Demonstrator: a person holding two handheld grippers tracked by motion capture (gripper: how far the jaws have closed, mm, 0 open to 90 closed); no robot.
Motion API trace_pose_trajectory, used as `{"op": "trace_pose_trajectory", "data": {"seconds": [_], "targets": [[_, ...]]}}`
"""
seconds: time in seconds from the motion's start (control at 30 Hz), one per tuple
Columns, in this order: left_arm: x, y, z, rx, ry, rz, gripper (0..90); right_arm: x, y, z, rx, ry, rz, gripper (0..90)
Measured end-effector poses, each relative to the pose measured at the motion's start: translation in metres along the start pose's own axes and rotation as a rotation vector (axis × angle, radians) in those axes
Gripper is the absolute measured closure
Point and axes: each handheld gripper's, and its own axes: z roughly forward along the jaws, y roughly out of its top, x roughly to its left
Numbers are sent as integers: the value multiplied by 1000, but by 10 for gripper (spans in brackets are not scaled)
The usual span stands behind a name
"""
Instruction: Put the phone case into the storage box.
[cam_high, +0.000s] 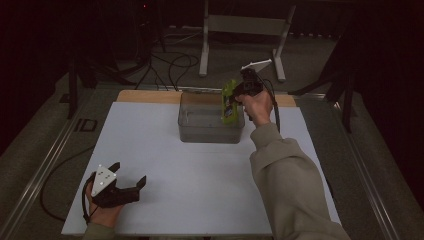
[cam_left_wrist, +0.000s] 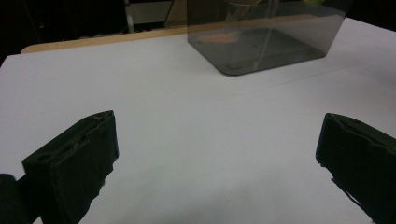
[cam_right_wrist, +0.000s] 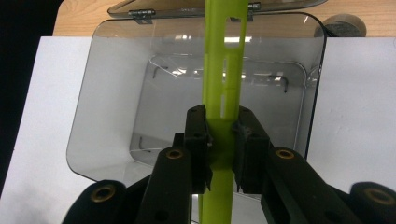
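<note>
Tool (cam_right_wrist: 223, 135) clamping green piece (cam_right_wrist: 223, 60)

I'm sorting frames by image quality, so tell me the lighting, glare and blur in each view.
High view: dim overall, room behind nearly black, white table the brightest area, green item and right gripper soft. Left gripper view: even light, left gripper jaws dark and a little blurred. Right gripper view: sharpest, with glare streaks on the clear bin.

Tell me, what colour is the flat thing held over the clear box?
Bright yellow-green. The flat thing shows best in the right gripper view.
</note>
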Motion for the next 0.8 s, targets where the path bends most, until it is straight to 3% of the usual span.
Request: {"op": "trace_pose_trajectory", "data": {"seconds": [0.8], "targets": [[-1, 0, 1, 1, -3, -4, 2, -12, -5, 19, 36, -28, 28, 780]]}}
